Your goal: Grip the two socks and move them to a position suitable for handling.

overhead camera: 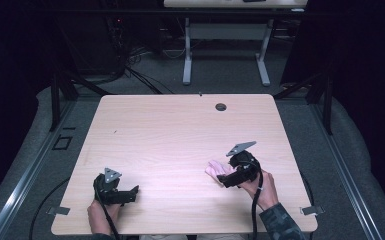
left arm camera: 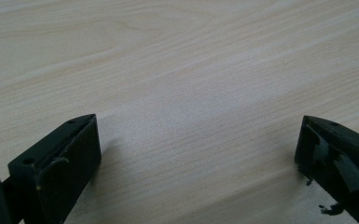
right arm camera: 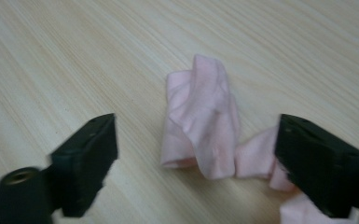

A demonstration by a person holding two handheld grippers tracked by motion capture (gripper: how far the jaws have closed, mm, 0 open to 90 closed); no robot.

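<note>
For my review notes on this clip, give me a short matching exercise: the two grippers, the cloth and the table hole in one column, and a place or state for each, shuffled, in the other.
Things:
1. left gripper
2. right gripper
3. pink cloth
4. hole in the table

Places or states:
A. crumpled on the wood, between open jaws
B. near the far edge of the table
C. jaws apart over bare wood
D. jaws apart around the cloth

Pairs: 1-C, 2-D, 3-A, 4-B

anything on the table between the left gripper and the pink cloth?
Nothing: in the high view, only bare wood lies between the left gripper and the pink cloth on the table.
</note>
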